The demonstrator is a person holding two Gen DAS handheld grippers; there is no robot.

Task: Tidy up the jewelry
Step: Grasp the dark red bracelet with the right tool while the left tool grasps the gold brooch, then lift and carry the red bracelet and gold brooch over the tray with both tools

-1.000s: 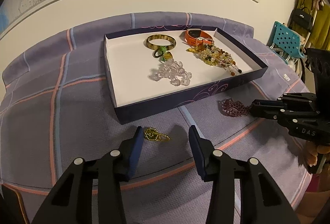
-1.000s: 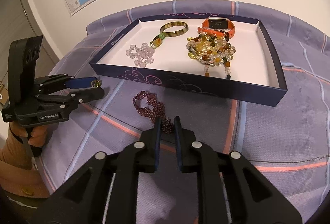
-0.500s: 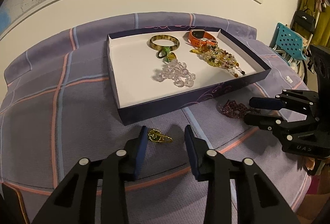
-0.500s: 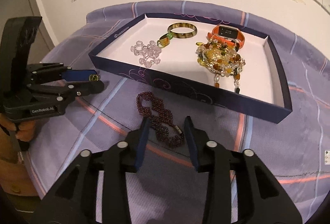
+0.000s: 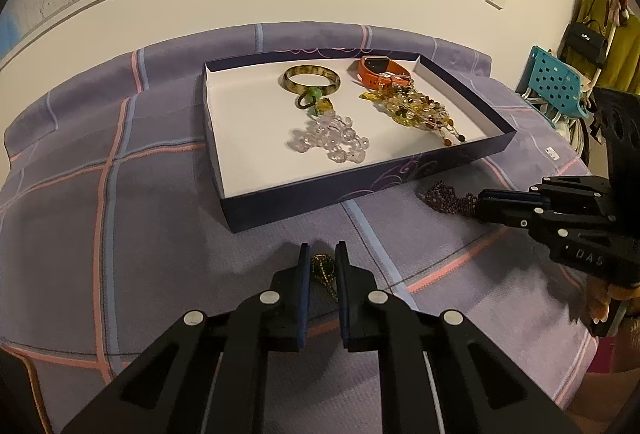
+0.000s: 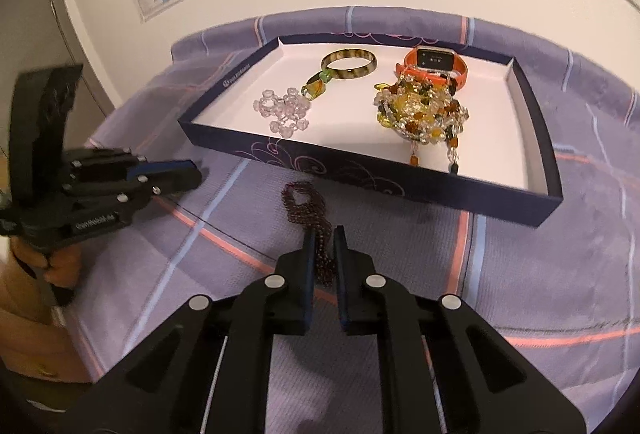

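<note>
A small gold-green chain (image 5: 323,268) lies on the purple cloth in front of the dark blue box (image 5: 360,190). My left gripper (image 5: 322,248) is closing on it, and its pads stand tight against the chain. In the right wrist view this gripper (image 6: 194,174) sits at the left. A dark red bead bracelet (image 6: 304,202) lies before the box's front wall (image 6: 360,170). My right gripper (image 6: 324,232) is closing on the bracelet's near end, which is pinched between its pads. The left wrist view shows that gripper (image 5: 482,204) and bracelet (image 5: 444,196) at the right.
The box holds a brown bangle (image 5: 312,78), an orange watch (image 5: 376,68), a clear bead bracelet (image 5: 330,140) and an amber bead necklace (image 5: 416,110). Plaid purple cloth (image 5: 120,234) covers the table. A teal chair (image 5: 556,86) stands to the right. A map hangs on the wall behind.
The left jaws came together around the gold-green chain. The right jaws spread over the red bracelet half a second ago, then narrowed onto it.
</note>
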